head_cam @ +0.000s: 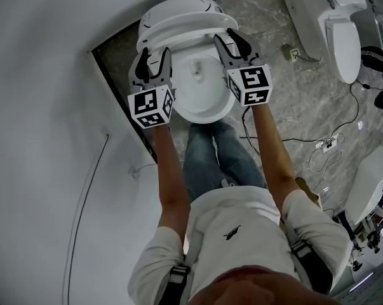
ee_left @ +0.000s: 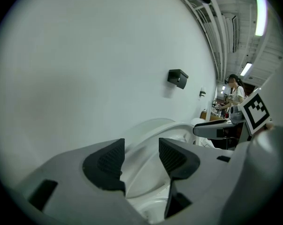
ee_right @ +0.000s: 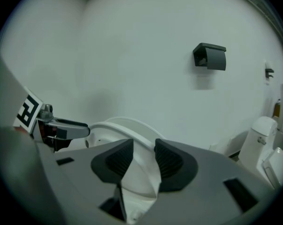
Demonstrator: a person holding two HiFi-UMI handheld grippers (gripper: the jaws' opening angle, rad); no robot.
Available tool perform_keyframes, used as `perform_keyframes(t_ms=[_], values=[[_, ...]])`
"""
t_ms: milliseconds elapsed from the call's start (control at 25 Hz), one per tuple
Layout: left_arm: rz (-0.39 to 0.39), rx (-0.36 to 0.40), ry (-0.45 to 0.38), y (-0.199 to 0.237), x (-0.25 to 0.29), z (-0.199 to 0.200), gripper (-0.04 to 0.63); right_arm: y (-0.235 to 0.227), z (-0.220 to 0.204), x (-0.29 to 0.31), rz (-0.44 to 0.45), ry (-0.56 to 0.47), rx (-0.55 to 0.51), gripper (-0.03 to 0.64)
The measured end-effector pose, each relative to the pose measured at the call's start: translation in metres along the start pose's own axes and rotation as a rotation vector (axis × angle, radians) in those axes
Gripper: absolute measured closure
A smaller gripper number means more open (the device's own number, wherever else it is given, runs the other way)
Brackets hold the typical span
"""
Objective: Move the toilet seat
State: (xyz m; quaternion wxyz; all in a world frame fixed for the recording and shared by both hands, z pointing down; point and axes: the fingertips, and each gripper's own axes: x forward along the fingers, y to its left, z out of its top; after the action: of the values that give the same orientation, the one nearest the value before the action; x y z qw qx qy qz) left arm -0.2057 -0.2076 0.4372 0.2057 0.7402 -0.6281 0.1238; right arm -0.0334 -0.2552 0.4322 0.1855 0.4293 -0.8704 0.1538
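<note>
Head view: toilet is sitting at upper centre of the frame, against the white wall (head_cam: 51, 75). The toilet seat (head_cam: 188, 25) is standing tilted up off the bowl (head_cam: 204, 97), toward the wall, with the lid behind it. The bowl is showing open below.

Left gripper (head_cam: 154, 59) is sitting at the seat's left edge and right gripper (head_cam: 228, 40) at its right edge, both pointing at the wall and slightly down.

Left gripper view: fingers (ee_left: 103, 163) are standing wide apart. The seat rim is curving through the gap and no pad is touching it, so this one is released.

Right gripper view: fingers (ee_right: 114, 162) are sitting closer together and straddling the seat rim. The white edge is running right up to the right-hand pad, but I'm not seeing a clamp, so I'm reading it as released too.

A black holder (ee_right: 210, 56) is hanging on the wall at upper right of that view.

Person is standing centre frame in jeans (head_cam: 210, 151) and a white shirt, facing the bowl. More toilets (head_cam: 334, 18) are standing on the marble floor (head_cam: 293, 100) at upper right. Cables (head_cam: 331, 148) are trailing at the right. Another person (ee_left: 235, 90) is showing far back at the right of the left gripper view.
</note>
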Motion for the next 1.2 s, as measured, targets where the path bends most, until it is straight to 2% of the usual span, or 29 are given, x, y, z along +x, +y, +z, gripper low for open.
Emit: perform_keyframes(t_ms=[280, 720, 880, 1000, 1200], values=[[-0.006, 0.004, -0.006, -0.002, 0.0, 0.004, 0.367, -0.003, 0.005, 0.008, -0.005, 0.001, -0.008, 0.454], [-0.036, 0.064, -0.026, -0.013, -0.008, 0.013, 0.459, -0.002, 0.012, -0.002, -0.005, -0.02, -0.009, 0.457], [-0.029, 0.084, -0.062, -0.018, -0.018, 0.02, 0.515, 0.005, 0.015, -0.012, 0.008, -0.041, -0.023, 0.487], [-0.04, 0.09, -0.078, -0.023, -0.026, 0.023, 0.531, 0.013, 0.021, -0.024, 0.012, -0.071, -0.037, 0.543], [-0.058, 0.1, -0.103, -0.034, -0.041, 0.03, 0.543, 0.026, 0.03, -0.047, 0.04, -0.108, -0.059, 0.565]])
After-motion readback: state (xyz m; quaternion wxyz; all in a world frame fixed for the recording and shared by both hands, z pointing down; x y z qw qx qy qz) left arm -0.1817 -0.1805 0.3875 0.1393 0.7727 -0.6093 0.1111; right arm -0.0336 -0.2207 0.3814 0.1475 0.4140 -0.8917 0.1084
